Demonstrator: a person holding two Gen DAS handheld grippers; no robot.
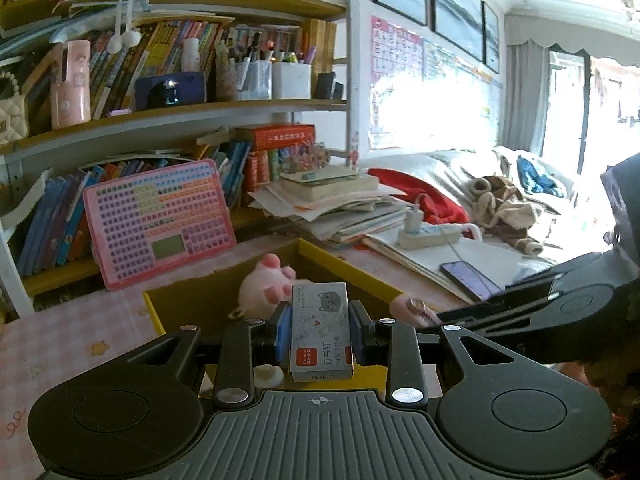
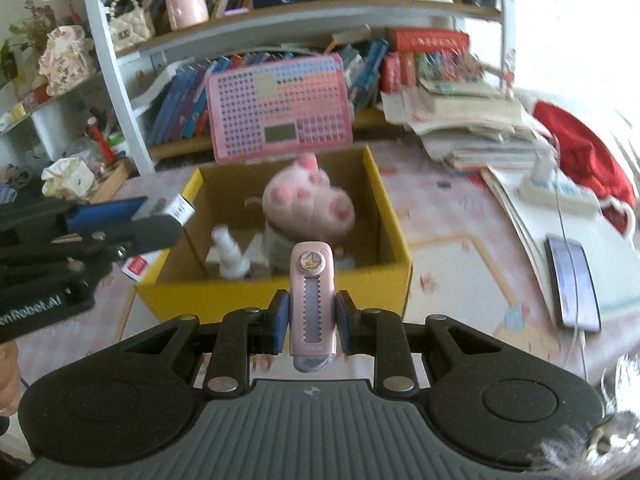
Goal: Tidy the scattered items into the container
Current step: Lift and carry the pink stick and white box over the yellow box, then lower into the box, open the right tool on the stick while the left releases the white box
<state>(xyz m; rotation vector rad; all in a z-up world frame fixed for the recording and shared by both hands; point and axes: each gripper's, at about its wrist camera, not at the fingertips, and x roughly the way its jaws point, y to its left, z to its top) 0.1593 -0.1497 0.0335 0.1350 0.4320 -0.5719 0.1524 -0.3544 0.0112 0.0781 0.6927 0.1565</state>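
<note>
Both claws are loaded: the left claw [image 1: 320,334] grips a grey staple box [image 1: 320,332], the right claw [image 2: 310,322] a pink utility knife [image 2: 311,304]. Clear the yellow cardboard box [image 2: 280,300] rim, then release low.

Plush toy [image 2: 306,200] motion-blurred; yellow box [image 1: 352,276] interior largely hidden behind staple box [image 1: 320,330]; phone [image 1: 470,280] partly occluded

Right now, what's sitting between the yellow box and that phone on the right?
Bare pink tablecloth, as the right wrist view shows: nothing lies between the yellow box and the phone.
</note>
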